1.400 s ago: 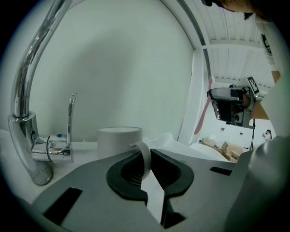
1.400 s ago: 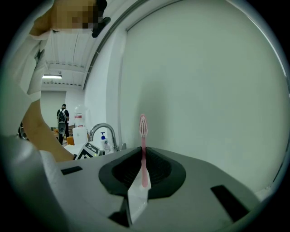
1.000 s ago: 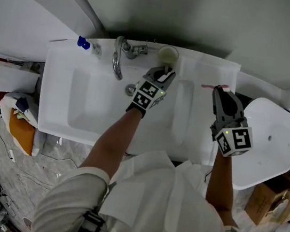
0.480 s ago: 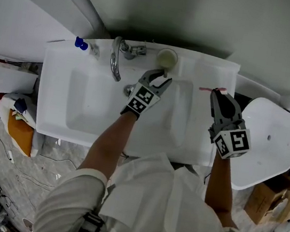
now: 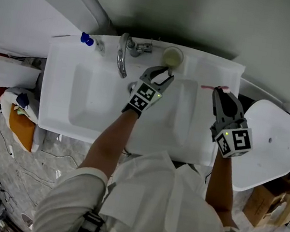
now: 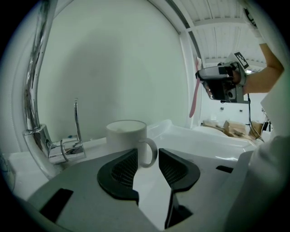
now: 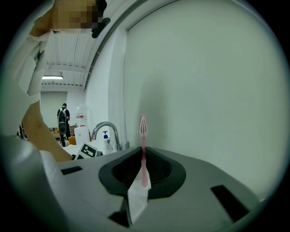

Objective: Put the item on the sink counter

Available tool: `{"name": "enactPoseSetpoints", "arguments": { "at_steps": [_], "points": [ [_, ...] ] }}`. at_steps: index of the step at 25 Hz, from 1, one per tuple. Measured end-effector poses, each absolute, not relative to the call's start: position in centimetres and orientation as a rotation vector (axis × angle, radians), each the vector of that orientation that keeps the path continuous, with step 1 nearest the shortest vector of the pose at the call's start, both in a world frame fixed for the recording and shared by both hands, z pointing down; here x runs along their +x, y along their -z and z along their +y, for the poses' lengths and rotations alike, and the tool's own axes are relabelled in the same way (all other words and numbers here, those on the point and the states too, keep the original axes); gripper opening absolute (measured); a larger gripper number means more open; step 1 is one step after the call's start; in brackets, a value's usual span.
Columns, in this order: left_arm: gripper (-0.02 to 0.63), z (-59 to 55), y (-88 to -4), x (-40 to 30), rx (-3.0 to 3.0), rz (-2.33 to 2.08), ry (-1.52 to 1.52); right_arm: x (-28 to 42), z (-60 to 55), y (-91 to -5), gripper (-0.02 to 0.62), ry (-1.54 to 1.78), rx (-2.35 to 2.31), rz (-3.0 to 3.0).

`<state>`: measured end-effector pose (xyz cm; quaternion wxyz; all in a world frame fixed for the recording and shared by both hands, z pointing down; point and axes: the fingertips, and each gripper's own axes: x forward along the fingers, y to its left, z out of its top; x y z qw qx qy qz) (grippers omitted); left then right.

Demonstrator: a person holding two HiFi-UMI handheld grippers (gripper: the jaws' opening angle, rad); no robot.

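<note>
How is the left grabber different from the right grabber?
The left gripper has its jaws apart, having just been opening, with nothing pinched. The right gripper has its jaws shut on a pink toothbrush. The left gripper faces a white mug standing on the sink counter, its handle just past the tips, while the right gripper faces a bare wall. Both are hand-held over that counter.

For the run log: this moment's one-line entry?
mug: on sink counter; left tongs: just opened, handle loose between tips; right tongs: shut on toothbrush

Mug (image 5: 172, 56) just past L hand-held gripper (image 5: 164, 74)
</note>
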<state>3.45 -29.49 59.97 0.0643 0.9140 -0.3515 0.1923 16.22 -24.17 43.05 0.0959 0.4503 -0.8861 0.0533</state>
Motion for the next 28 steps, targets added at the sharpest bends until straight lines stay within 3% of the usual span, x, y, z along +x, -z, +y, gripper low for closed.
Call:
{"name": "enactPoseSetpoints", "arguments": {
  "at_steps": [19,28],
  "points": [
    [0.158,-26.3,-52.9,1.6,2.780,-1.165,-0.419,16.2,-24.4,-40.3,0.031,-0.117,1.382,-2.686],
    [0.146,-23.0,-44.9,-0.3,2.837,-1.247,-0.210,15.6,-24.7,-38.4,0.031,-0.097,1.376,-2.728]
  ]
}}
